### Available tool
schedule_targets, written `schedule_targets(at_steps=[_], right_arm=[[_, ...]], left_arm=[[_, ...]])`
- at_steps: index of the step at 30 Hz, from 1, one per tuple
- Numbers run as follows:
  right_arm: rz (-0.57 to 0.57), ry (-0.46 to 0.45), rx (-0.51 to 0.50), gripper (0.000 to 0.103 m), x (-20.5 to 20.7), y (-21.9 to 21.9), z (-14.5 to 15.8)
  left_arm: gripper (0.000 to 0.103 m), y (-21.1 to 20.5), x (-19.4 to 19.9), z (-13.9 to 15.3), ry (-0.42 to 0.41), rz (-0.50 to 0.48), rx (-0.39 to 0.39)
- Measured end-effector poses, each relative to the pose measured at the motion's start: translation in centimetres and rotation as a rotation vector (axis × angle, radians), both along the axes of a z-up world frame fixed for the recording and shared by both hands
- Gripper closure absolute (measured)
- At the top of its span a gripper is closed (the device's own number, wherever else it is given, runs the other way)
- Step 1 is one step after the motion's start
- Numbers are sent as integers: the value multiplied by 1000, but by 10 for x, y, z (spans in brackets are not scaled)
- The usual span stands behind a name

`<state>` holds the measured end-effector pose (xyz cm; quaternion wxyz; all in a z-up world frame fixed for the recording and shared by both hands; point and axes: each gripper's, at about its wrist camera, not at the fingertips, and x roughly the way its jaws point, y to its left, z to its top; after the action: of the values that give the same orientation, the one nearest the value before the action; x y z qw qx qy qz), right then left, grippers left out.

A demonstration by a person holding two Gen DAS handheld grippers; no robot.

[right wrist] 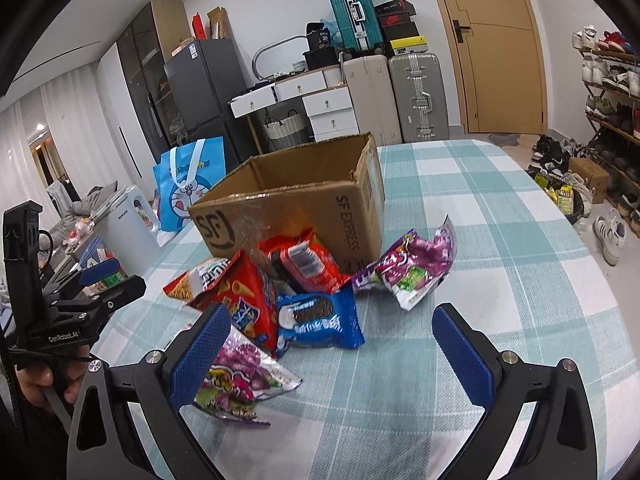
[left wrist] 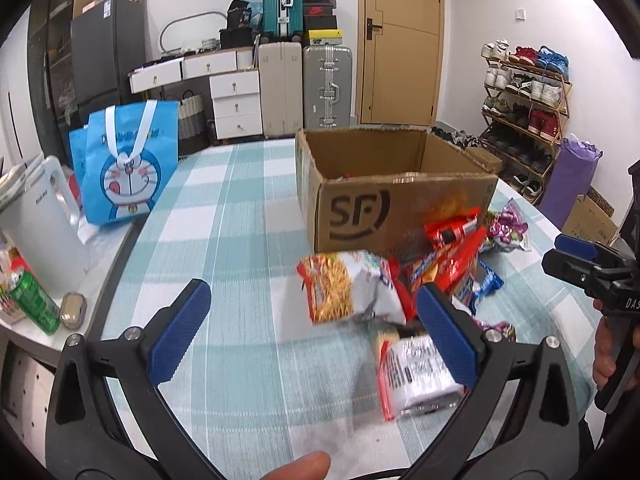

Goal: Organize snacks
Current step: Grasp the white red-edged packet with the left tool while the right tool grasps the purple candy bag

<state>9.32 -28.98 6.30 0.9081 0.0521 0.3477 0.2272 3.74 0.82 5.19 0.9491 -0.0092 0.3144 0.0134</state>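
An open cardboard SF box (left wrist: 360, 208) (right wrist: 292, 196) stands on the checked tablecloth. A pile of snack packets lies in front of it: a white-and-orange noodle snack packet (left wrist: 352, 286), red packets (left wrist: 452, 248) (right wrist: 308, 260), a blue cookie packet (right wrist: 320, 316) and purple candy packets (right wrist: 412, 268) (right wrist: 244, 380). My left gripper (left wrist: 312, 332) is open just before the noodle packet; a white wrapped packet (left wrist: 420, 372) lies by its right finger. My right gripper (right wrist: 332, 356) is open over the cloth near the blue cookie packet.
A blue Doraemon bag (left wrist: 128, 164), a white kettle (left wrist: 40, 216) and a green can (left wrist: 34, 300) sit at the left on a side counter. Suitcases (left wrist: 304, 88), drawers and a shoe rack (left wrist: 524, 112) stand behind the table.
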Motion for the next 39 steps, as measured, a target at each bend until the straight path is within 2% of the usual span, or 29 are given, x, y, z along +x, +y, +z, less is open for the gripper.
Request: schedule_targets(at_steps=[13, 39], right_arm=[[54, 57, 4, 1, -19, 12, -25], [211, 107, -25, 1, -36, 59, -44]], left_arm=[[1, -8, -16, -24, 43, -11, -15], [1, -7, -16, -46, 88, -28, -27]])
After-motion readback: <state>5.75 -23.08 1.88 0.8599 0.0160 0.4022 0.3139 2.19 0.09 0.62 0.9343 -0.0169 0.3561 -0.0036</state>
